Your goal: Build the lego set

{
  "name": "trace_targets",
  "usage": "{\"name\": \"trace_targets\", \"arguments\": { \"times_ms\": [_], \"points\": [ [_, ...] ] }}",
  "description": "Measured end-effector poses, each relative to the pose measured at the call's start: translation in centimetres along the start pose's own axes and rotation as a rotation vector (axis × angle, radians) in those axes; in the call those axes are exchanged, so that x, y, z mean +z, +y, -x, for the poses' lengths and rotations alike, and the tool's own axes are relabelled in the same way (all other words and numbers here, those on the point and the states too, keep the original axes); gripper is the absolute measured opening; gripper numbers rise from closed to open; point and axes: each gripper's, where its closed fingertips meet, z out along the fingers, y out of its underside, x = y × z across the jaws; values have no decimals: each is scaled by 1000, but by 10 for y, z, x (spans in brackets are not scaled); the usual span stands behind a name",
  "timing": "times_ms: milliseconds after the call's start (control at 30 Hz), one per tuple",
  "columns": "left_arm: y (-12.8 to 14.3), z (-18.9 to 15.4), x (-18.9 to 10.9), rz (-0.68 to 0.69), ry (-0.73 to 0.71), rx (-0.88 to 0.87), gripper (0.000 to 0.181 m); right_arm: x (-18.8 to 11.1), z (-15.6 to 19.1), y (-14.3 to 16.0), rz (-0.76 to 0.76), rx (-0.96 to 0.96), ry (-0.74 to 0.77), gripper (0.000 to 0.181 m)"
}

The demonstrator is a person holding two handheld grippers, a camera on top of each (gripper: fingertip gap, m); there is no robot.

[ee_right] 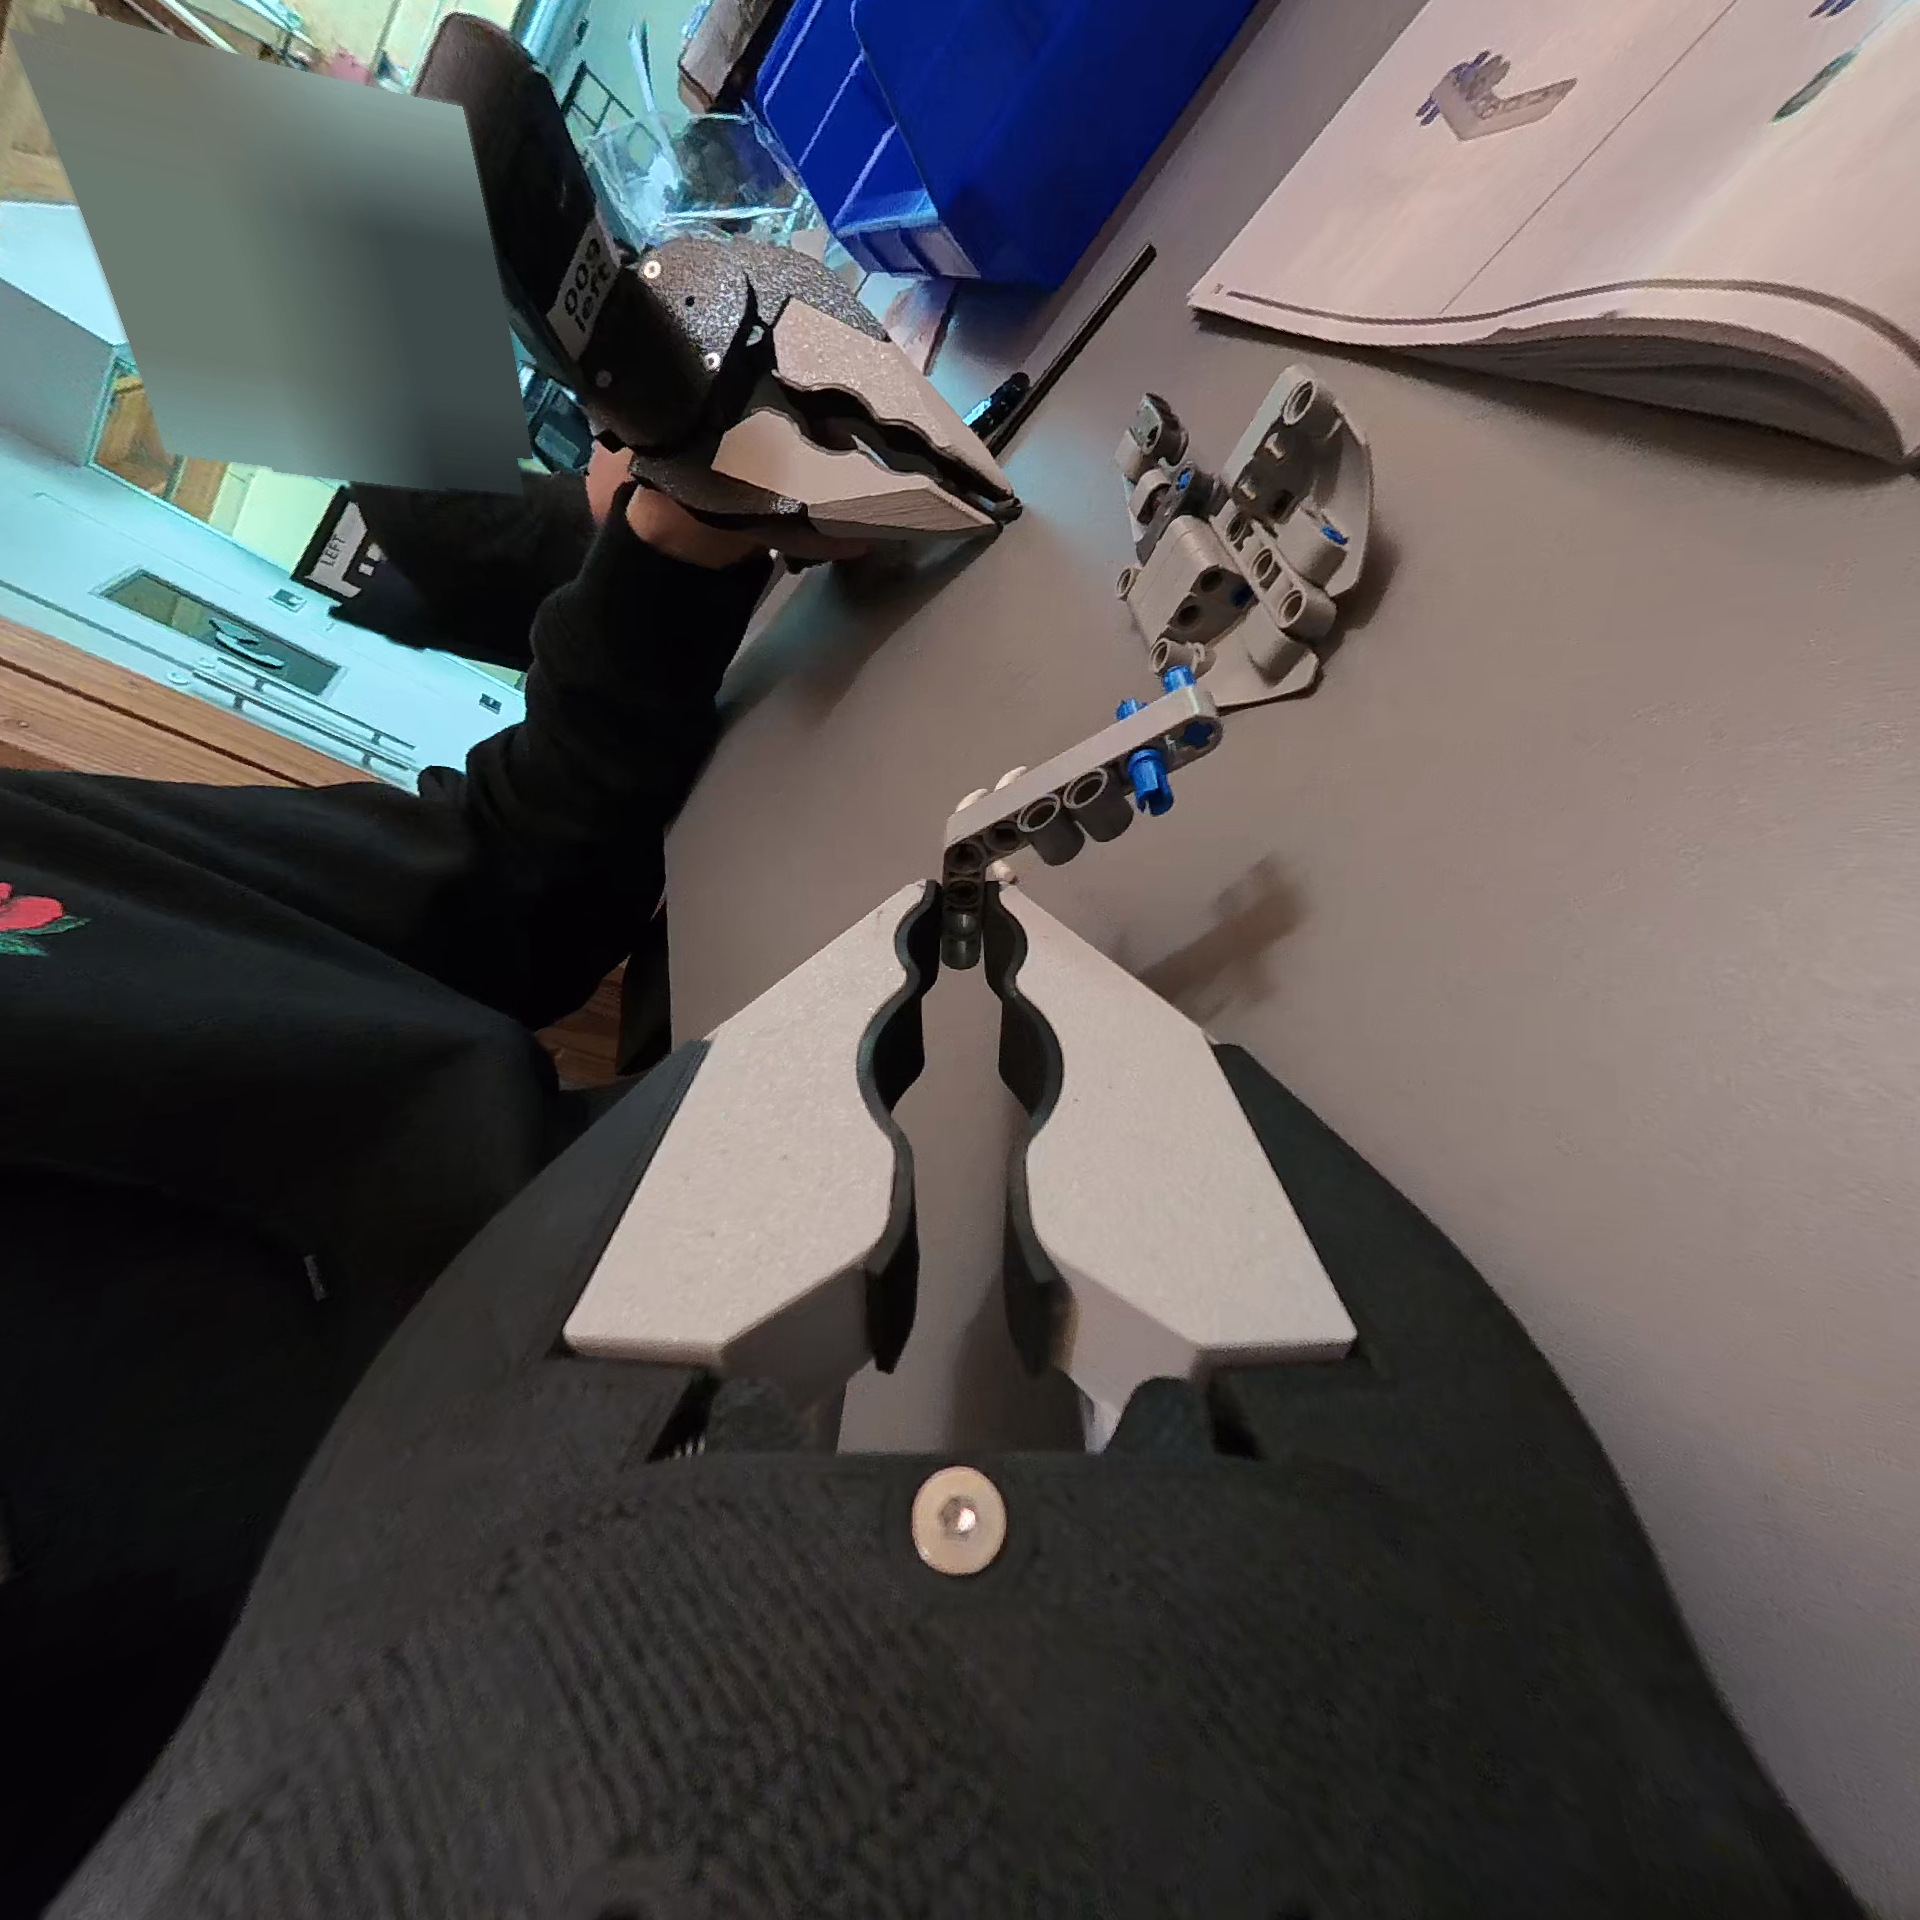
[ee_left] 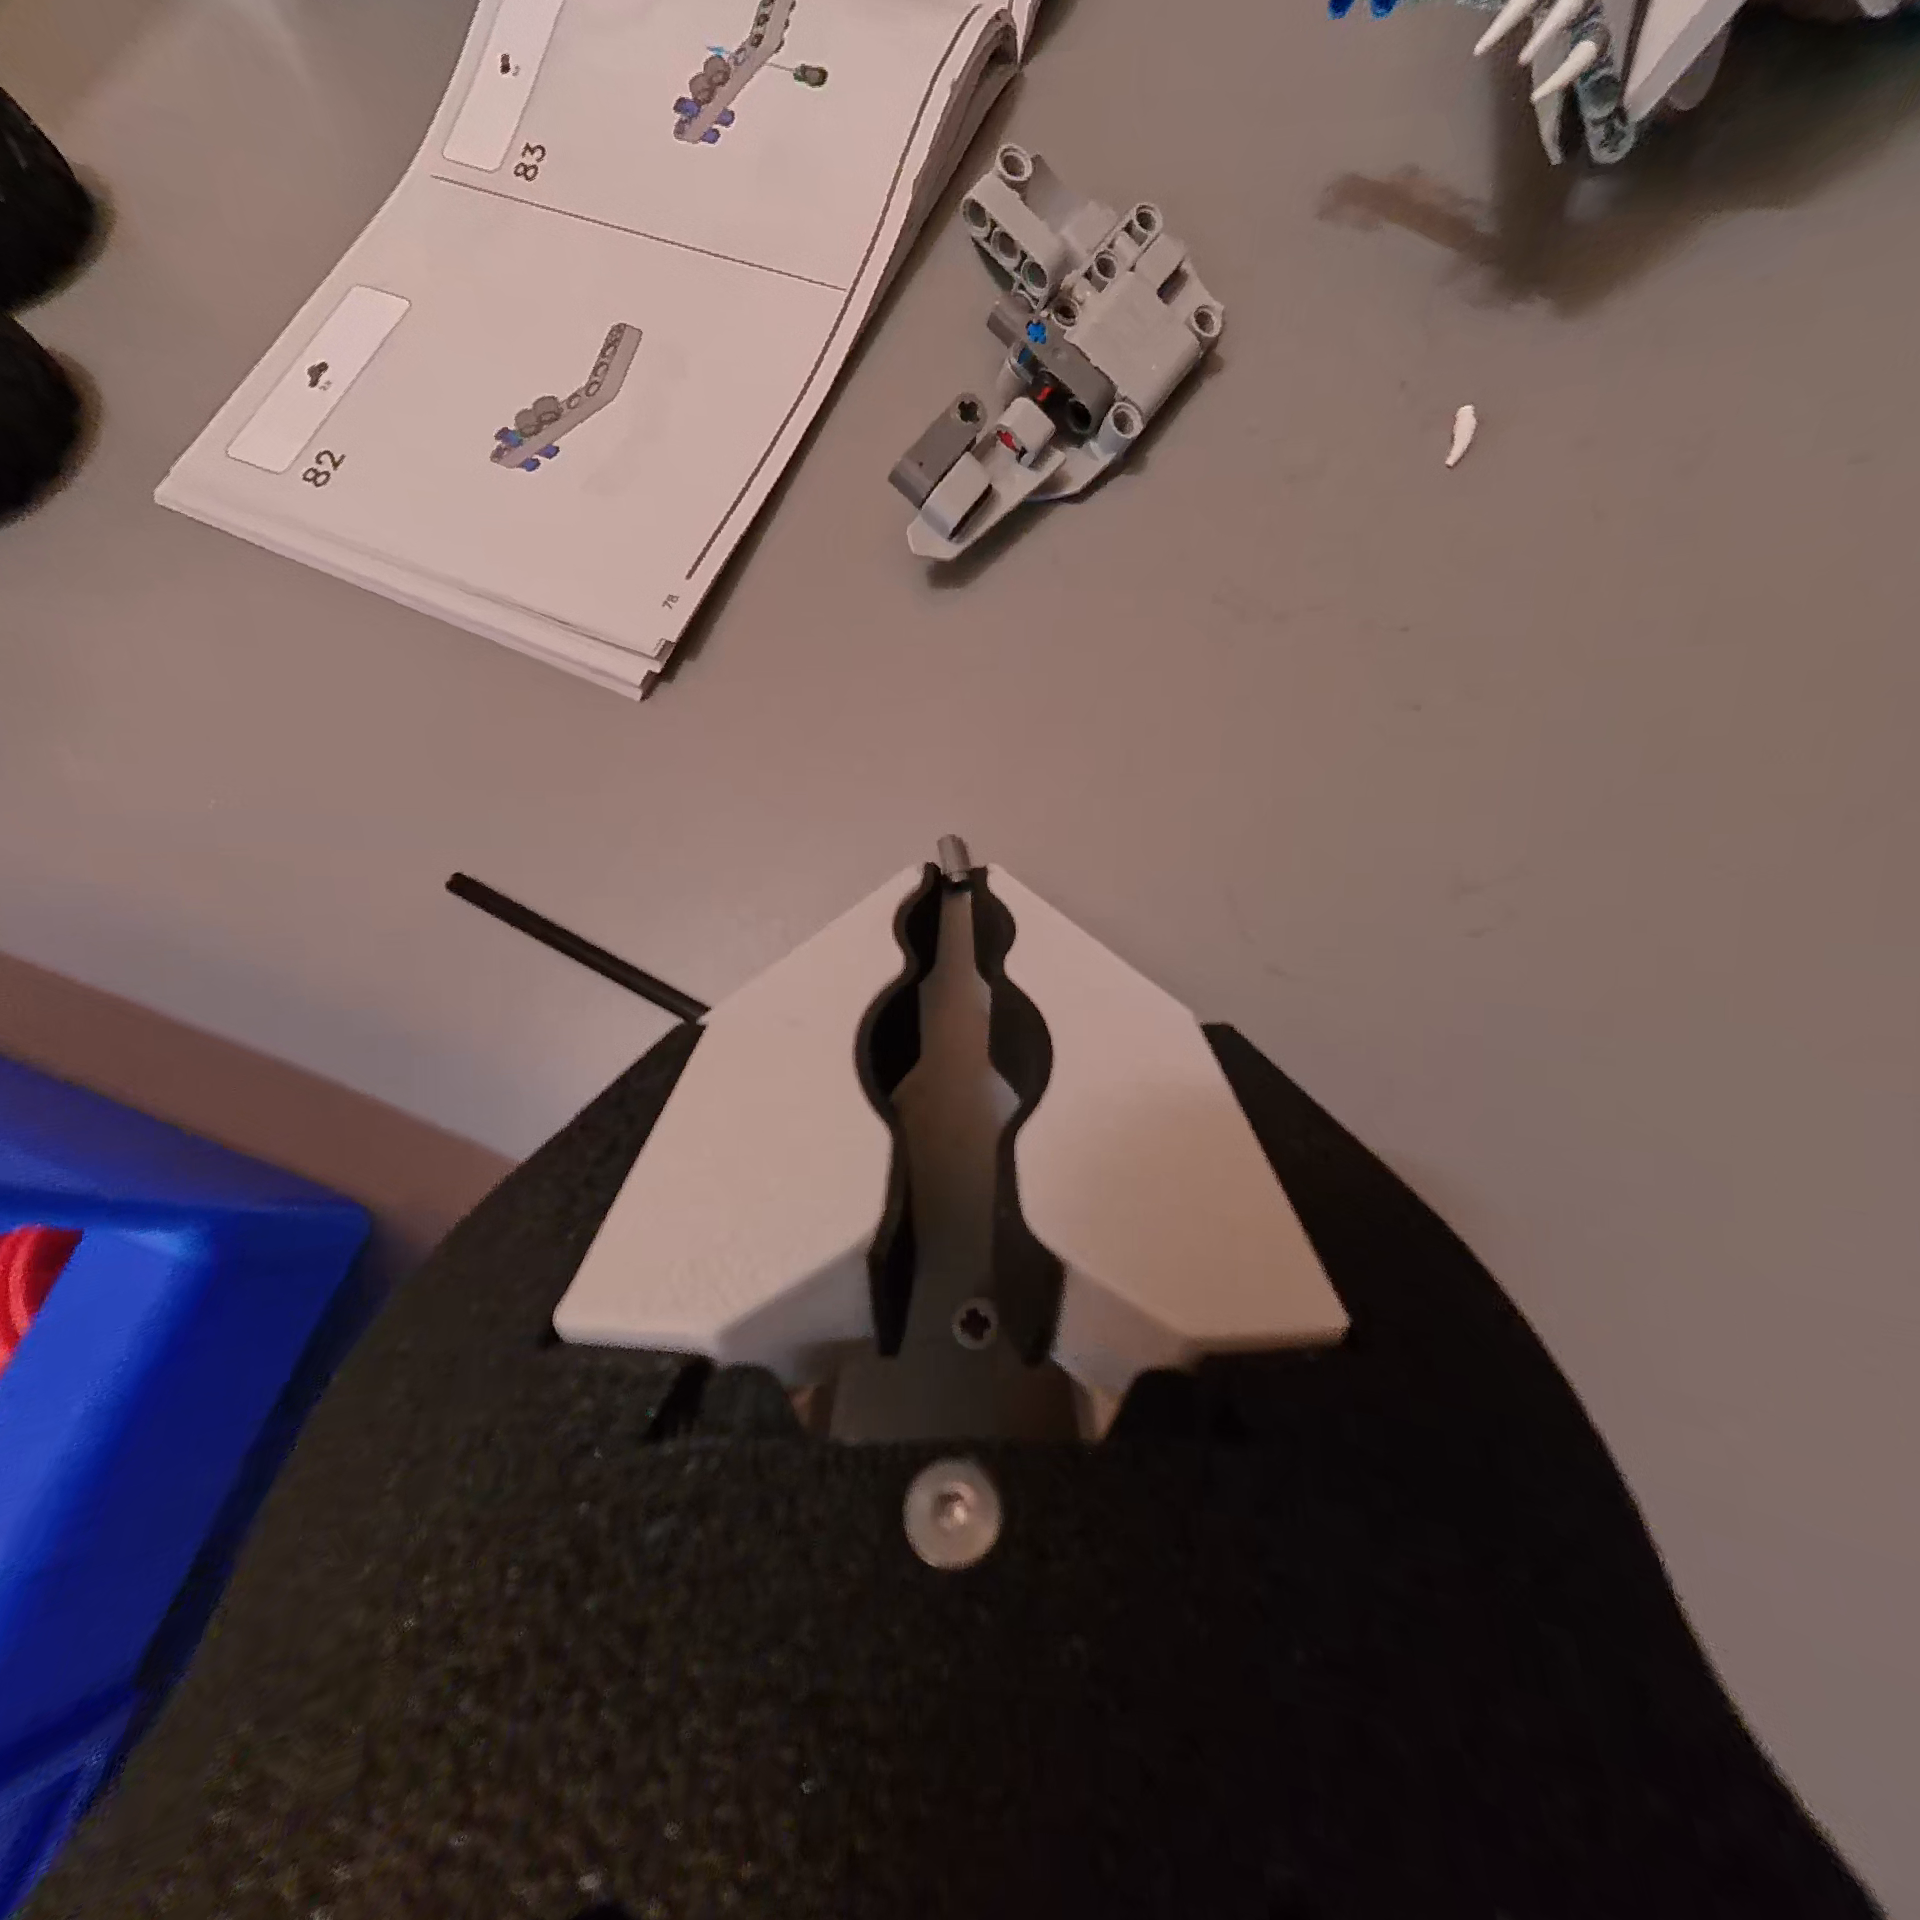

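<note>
The bent grey beam [ee_right: 1081, 784] with blue pins is clamped at its lower end in the right gripper [ee_right: 964, 914], raised above the worktop [ee_right: 1558, 1039] near the grey assembly [ee_right: 1242, 551]. The left gripper [ee_left: 954, 878] fingers are clenched on a small grey pin [ee_left: 952, 854]. The open booklet [ee_left: 582, 312] lies beyond.

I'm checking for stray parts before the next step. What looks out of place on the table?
One small white spike piece lies alone on the grey table, apart from the grey sub-assembly and the spiked model at the far edge. It looks dropped or fallen off.
</note>
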Motion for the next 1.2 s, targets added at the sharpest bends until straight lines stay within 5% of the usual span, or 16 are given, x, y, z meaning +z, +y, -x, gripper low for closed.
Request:
{"name": "trace_targets", "arguments": {
  "times_ms": [33,533,767,1033,1200],
  "points": [
    [0,0,0,0,2,-10,3,0,1,0,0,1,-6,6],
    [-2,3,2,15,-22,-75,3,1,0,1,9,11,-7,6],
    [-6,8,4,53,-148,158,1,-1,3,-1,-7,-6,-17,6],
    [-100,-86,27,-213,-96,483,2,-7,17,-8,-68,-27,-113,6],
    [-122,-120,46,-268,-143,634,2,-11,32,-8,-72,-61,-211,6]
  ]
}}
